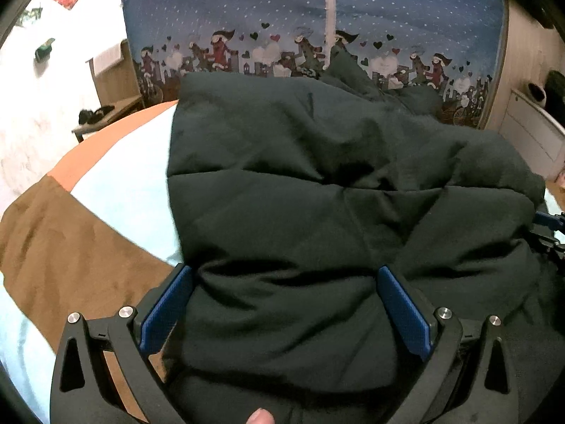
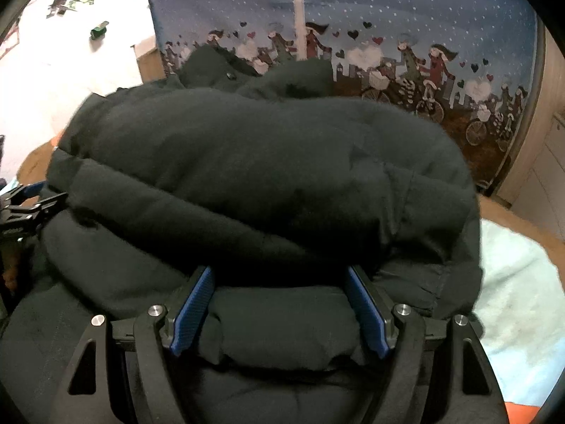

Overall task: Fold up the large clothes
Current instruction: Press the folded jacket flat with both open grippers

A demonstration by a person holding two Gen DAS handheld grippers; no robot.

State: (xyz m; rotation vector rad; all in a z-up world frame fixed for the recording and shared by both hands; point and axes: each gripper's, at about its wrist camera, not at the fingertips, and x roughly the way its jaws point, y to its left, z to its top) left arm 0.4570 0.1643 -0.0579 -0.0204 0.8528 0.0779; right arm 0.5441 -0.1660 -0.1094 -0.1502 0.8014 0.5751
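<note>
A pale blue, brown and orange bedspread (image 1: 106, 190) carries the puffy black quilted jacket (image 1: 317, 183), filling both frames' centres. Left tongs (image 1: 284, 277) and right tongs (image 2: 280, 275) spread wide, pressing bunched jacket folds between them.

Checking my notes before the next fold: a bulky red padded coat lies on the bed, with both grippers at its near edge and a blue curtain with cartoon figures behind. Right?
Not quite: the padded coat is black, not red, as the left wrist view shows. The rest stands: it lies on the bed, with the left gripper and right gripper at its near edge and the blue curtain behind.
</note>
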